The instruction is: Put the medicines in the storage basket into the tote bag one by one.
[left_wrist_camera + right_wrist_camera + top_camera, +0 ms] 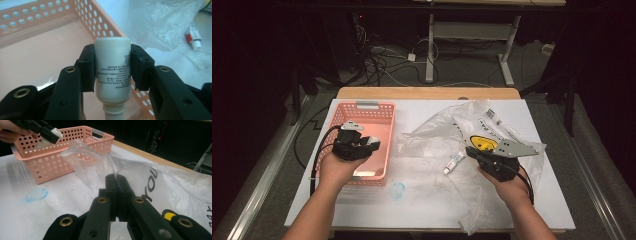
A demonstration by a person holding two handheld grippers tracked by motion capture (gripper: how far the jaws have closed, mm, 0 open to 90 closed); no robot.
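Pink perforated basket, cream bottle with dark print, clear plastic bag with black lettering, white surface with blue smudge, black claws

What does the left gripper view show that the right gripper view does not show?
Left gripper view alone: the left gripper's jaws close up, clamped on a white bottle with small printed text, held over the inside of the pink basket, and a small tube lying on the table.

Right gripper view alone: the right gripper shut on a fold of the clear plastic bag, the bag's black lettering, and a blue smudge on the table.

Both share: the basket, the bag and the white table.
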